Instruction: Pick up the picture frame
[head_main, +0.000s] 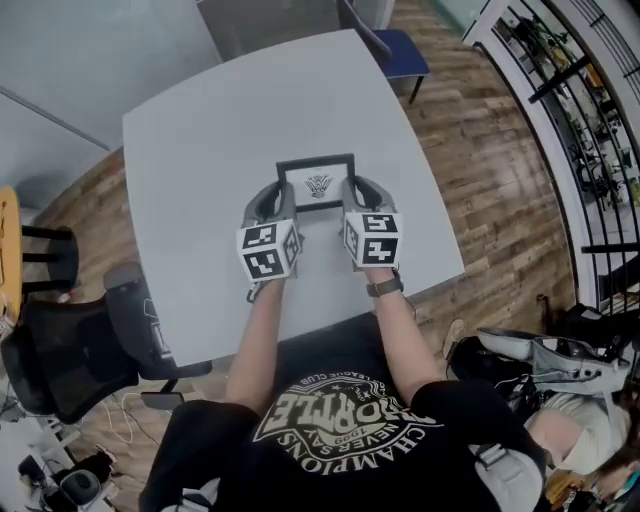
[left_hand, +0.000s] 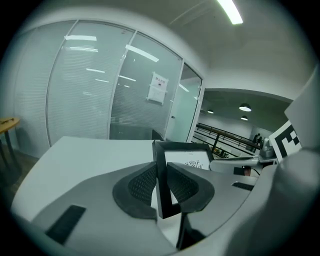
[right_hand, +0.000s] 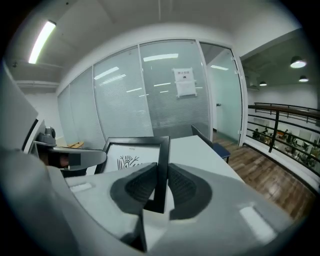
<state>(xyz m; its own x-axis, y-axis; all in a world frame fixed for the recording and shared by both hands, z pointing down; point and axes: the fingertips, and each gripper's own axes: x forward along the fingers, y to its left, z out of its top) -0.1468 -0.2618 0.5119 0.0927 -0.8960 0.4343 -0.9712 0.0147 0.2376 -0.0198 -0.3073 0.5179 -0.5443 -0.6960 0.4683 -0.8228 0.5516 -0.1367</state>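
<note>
One picture frame (head_main: 317, 183). Two grippers: one left gripper (head_main: 281, 200) and one right gripper (head_main: 354, 196), each carrying one marker cube (head_main: 268, 250). One pale grey table (head_main: 200, 160). Two chairs at the table: one blue chair (head_main: 402, 52) and one black office chair (head_main: 60, 365). One person (head_main: 340, 420), wearing one wristwatch (head_main: 384, 287). One paper notice (right_hand: 184, 82) on the glass wall (right_hand: 125, 100). One long strip light (right_hand: 42, 40) overhead

Glass-wall notice (right_hand: 185, 82) text and picture frame (head_main: 316, 184) drawing, too small for detail.

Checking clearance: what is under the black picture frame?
The white table shows around and below the black picture frame; the patch directly beneath is covered by the frame.
</note>
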